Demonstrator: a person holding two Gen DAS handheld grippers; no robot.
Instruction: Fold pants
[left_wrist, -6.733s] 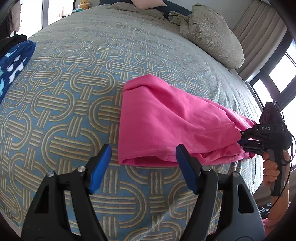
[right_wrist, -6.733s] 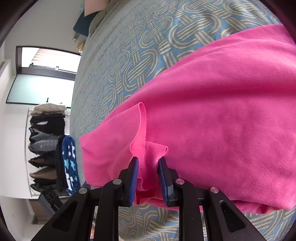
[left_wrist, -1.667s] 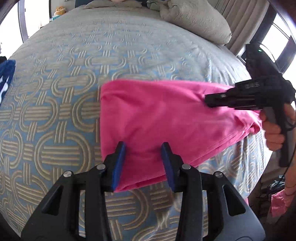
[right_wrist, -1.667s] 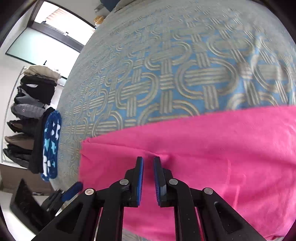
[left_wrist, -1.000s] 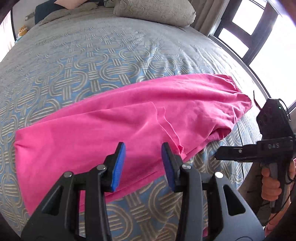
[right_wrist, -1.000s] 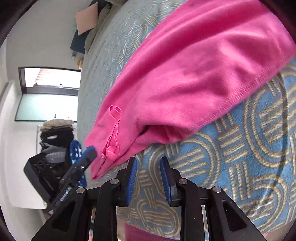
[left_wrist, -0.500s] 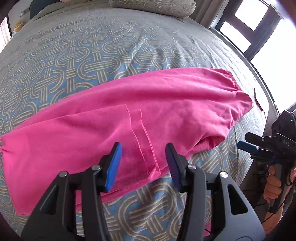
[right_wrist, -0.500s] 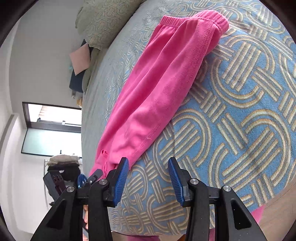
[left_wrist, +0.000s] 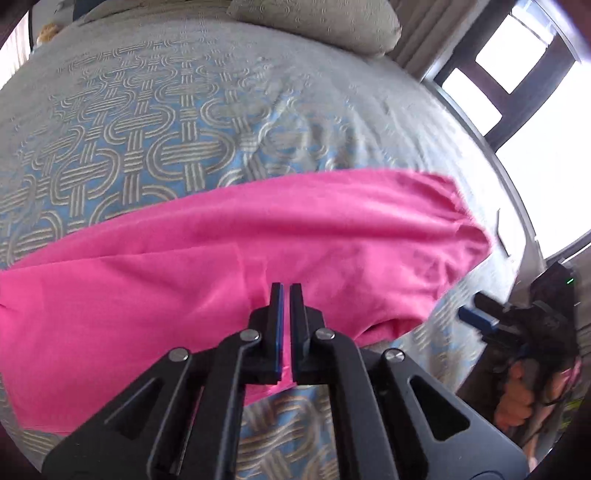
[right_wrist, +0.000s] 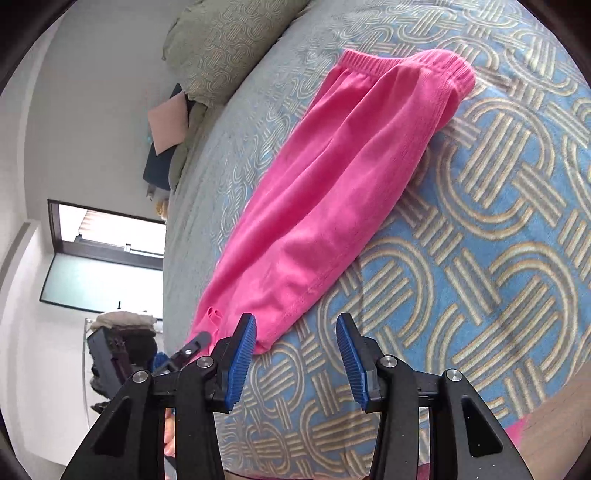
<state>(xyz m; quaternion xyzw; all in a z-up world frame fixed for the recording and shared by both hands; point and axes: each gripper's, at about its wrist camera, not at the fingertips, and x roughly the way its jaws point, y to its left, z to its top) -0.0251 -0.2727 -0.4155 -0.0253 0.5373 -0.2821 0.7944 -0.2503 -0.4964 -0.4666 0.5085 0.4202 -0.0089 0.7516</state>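
Observation:
Pink pants (left_wrist: 258, 236) lie folded lengthwise across the patterned bedspread (left_wrist: 155, 122). Their elastic waistband (right_wrist: 406, 62) is at the far end in the right wrist view. My left gripper (left_wrist: 286, 295) is shut on the near edge of the pants by the leg hem, with pink cloth showing between its pads. In the right wrist view the left gripper (right_wrist: 197, 345) pinches that hem end. My right gripper (right_wrist: 295, 350) is open and its jaws are still opening. It hovers over bare bedspread (right_wrist: 480, 221) beside the pants' near corner (right_wrist: 266, 339), with nothing between its fingers. A hand holds the right gripper (left_wrist: 480, 315) off the bed's right edge.
A large patterned pillow (left_wrist: 314, 22) lies at the head of the bed, with a pink cushion (right_wrist: 168, 125) beyond it. Dark-framed windows (left_wrist: 517, 110) stand past the bed's right side. A rack of stacked clothes (right_wrist: 122, 321) stands beyond the left gripper.
The left jaws were open over the hem seam and have snapped shut on the pink cloth. The right jaws have spread a little wider, and that hand has hardly moved in the last half second.

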